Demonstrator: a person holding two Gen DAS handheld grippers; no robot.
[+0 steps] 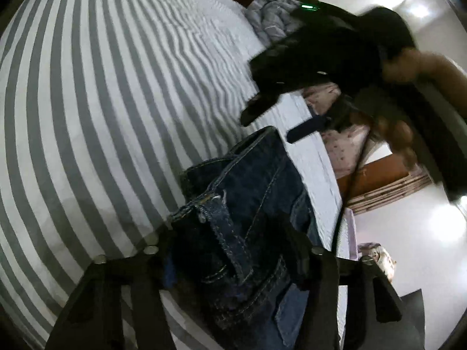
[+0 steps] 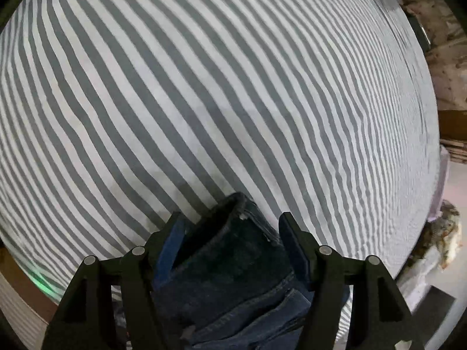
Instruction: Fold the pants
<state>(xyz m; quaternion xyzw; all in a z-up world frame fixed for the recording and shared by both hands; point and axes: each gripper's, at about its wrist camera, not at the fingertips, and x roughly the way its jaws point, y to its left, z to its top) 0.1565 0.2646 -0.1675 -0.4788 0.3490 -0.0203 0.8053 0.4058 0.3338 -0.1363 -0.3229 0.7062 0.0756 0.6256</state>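
Two tongs over a striped bed [image 2: 204,87], left tongs [image 1: 230,242] clamped on dark denim pants [image 1: 251,204], right tongs [image 2: 230,227] pinching the pants' bunched edge, pants lifted above bed's edge

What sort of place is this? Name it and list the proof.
Most likely a bedroom. The jeans are held over a bed with a striped sheet, crumpled bedding lies at its far end, and a wooden bed frame shows.
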